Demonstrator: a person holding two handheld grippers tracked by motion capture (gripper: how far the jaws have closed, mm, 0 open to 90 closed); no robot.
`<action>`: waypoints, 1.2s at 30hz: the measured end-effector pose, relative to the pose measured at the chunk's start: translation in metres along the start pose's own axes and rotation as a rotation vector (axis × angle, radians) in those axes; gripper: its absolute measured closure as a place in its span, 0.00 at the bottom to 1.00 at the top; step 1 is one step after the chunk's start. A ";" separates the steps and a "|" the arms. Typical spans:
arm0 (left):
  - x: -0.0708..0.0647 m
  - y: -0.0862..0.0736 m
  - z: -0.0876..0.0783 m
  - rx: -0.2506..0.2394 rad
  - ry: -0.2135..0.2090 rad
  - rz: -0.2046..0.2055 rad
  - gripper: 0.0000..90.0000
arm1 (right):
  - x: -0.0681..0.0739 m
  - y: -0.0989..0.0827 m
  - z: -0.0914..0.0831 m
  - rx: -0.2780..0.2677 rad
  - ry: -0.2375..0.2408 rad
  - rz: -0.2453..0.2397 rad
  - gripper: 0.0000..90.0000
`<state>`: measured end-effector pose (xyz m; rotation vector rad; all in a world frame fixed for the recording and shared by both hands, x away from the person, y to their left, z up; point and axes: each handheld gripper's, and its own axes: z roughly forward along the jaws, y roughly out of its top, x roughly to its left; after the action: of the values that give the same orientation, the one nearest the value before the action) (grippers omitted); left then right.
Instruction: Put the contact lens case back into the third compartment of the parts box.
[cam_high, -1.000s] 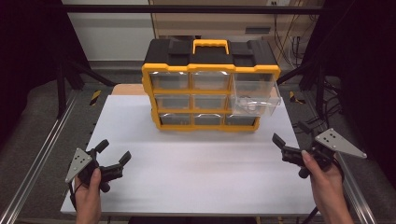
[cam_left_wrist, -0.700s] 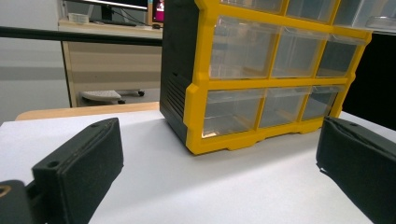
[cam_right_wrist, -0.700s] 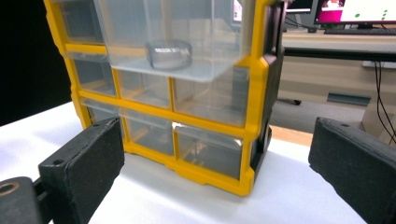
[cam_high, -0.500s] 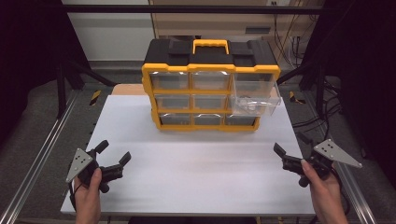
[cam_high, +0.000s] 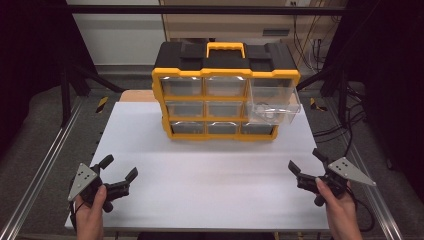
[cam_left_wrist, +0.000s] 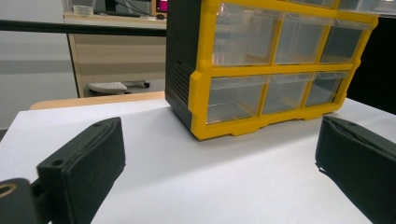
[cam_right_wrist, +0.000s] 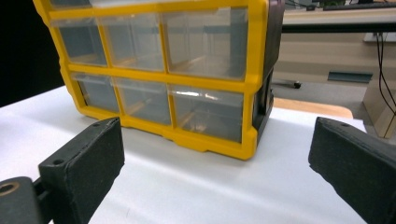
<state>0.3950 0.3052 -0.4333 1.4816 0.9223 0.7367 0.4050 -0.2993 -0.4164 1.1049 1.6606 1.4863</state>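
- Left gripper (cam_high: 119, 174) is hovering over the near-left corner of the white table (cam_high: 210, 180), held in a hand (cam_high: 92, 212) coming in from the near edge; jaws are standing wide apart w/ nothing between them.
- Right gripper (cam_high: 306, 162) is sitting at the near-right edge of the table, gripped by the other hand (cam_high: 340, 210); jaws are also spread wide, holding nothing.
- Both grippers are staying well apart from each other and from the organizer, i.e. not touching it.
- Yellow-and-black drawer organizer (cam_high: 225, 90) is standing upright at the far middle of the table, front facing the person, yellow carry handle (cam_high: 225, 48) on top.
- It's showing 3 rows x 3 cols of clear drawers.
- Top-right drawer (cam_high: 275, 102) is sticking out toward the near side, pulled partway open; small light bits are lying inside but too blurry to ID.
- The other drawers are sitting flush in the frame.
- Left gripper view: organizer (cam_left_wrist: 275, 65) is showing far ahead, btwn and above the two black pads (cam_left_wrist: 84, 163), w/ its black side panel facing left.
- Right gripper view: organizer (cam_right_wrist: 163, 70) is showing far ahead w/ its lower drawers, black side on the right; pads (cam_right_wrist: 84, 165) are standing far apart over bare table.
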 end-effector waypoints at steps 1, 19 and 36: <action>0.000 -0.001 -0.001 0.007 -0.010 0.000 0.01 | 0.000 -0.002 0.001 -0.001 -0.007 0.000 0.04; 0.002 -0.002 -0.004 -0.001 -0.008 -0.003 0.01 | 0.019 -0.023 0.035 0.074 0.062 -0.008 0.04; 0.001 -0.003 0.000 -0.014 -0.049 -0.017 0.01 | 0.045 -0.028 0.060 0.067 0.175 -0.069 0.04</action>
<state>0.3953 0.3065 -0.4368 1.4714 0.8897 0.6908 0.4333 -0.2323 -0.4497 0.9654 1.8609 1.5292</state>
